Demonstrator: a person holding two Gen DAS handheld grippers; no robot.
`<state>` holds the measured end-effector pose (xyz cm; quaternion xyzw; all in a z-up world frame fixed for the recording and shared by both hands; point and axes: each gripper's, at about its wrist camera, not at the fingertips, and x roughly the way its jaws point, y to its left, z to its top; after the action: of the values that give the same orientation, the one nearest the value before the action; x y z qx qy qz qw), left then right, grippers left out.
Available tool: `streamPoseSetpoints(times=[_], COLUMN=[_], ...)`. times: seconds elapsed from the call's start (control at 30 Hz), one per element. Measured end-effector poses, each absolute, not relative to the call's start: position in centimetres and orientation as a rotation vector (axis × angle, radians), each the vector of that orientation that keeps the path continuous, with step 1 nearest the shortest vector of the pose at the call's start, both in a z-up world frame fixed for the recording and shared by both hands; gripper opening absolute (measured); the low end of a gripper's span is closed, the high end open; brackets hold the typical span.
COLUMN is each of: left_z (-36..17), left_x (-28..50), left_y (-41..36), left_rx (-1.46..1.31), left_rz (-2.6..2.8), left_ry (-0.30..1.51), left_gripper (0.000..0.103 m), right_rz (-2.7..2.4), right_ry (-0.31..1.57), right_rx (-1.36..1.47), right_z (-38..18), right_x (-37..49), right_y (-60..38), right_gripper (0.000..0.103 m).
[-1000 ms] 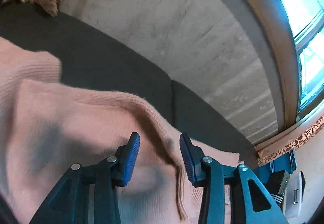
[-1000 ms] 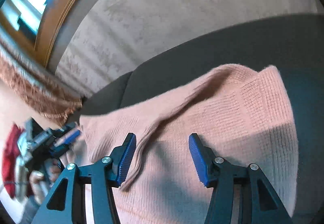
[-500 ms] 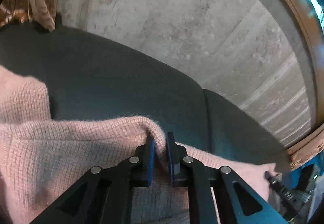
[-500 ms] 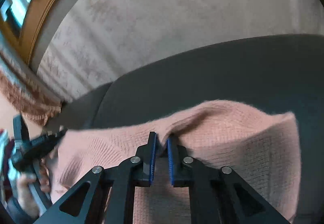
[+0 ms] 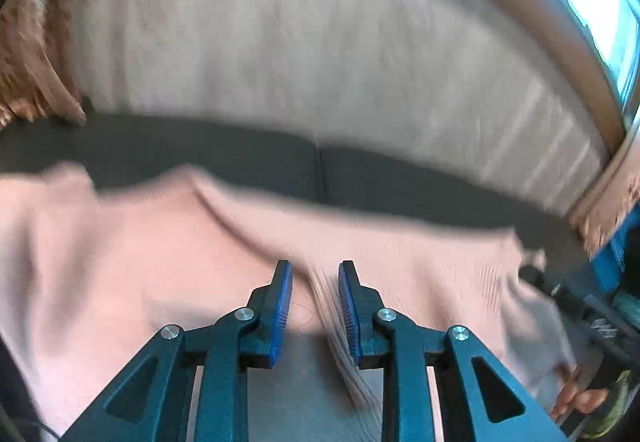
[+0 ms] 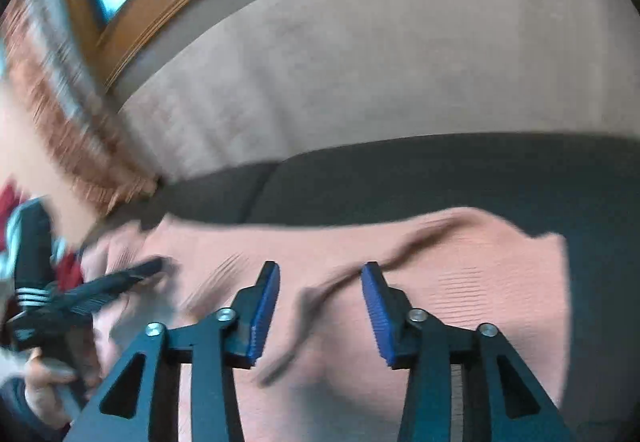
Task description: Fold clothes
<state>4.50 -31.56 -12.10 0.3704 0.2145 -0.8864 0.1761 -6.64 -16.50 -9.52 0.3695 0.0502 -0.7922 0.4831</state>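
Note:
A pink knitted sweater (image 5: pixel 160 262) lies spread on a dark grey sofa seat (image 5: pixel 240 158); it also shows in the right wrist view (image 6: pixel 480 274). My left gripper (image 5: pixel 314 282) is open, its blue pads on either side of a ribbed fold edge that lies loose between them. My right gripper (image 6: pixel 320 282) is open wider, above a raised ridge of the sweater. The other gripper (image 6: pixel 100 290) shows at the left of the right wrist view, over the sweater's left part. Both views are motion-blurred.
A light grey sofa backrest (image 5: pixel 320 62) rises behind the seat. A window with a wooden frame (image 6: pixel 168 6) stands above it. Brown patterned fabric (image 5: pixel 32 62) hangs at the sides. A hand (image 6: pixel 48 382) holds the other gripper.
Both grippers were open a second ago, shut on a sweater fold half a second ago, and have now opened. The fold has dropped flat and the grippers have pulled back.

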Motion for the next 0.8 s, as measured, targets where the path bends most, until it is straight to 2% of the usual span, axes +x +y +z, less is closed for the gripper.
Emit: streamPoseSetpoints(times=[0.07,0.1,0.17,0.33,0.5,0.67,0.8], left_z=[-12.9,-12.9,-13.2,-13.4,-12.5,-10.6,-8.4], left_x=[4.9,5.2,5.8,4.9,4.4,10.6,14.9], left_y=[-30.7,-30.9,-30.7,-29.2,-29.2,-34.6,-41.7], left_rx=[1.015,1.009,0.969,0.984,1.009,0.854,0.710], left_rz=[-2.496,-2.479,-2.476,-2.500,-2.514,-2.356,-2.071], left_ry=[0.616,0.687,0.753,0.786,0.801,0.993,0.918], left_gripper=[0.023,0.023,0.023,0.028,0.029,0.029,0.035], right_rz=[-1.888,-1.868,-1.869,-1.886,-1.904,-1.909,-1.913], right_ry=[0.260,0.320,0.320,0.330,0.307,0.276,0.298], right_rx=[0.928,0.938,0.950,0.958,0.968,0.980,0.961], right_z=[-11.1,-11.8,-12.2,-12.3,-12.5,-12.2,-12.1], right_x=[-5.4,-4.9,-5.5,-7.3,-8.4,-9.2,-8.7], right_y=[-18.0,-18.6,-18.0,-15.7,-14.4,-13.7,-13.4], right_gripper=[0.052,0.054,0.053,0.053,0.053,0.054,0.058])
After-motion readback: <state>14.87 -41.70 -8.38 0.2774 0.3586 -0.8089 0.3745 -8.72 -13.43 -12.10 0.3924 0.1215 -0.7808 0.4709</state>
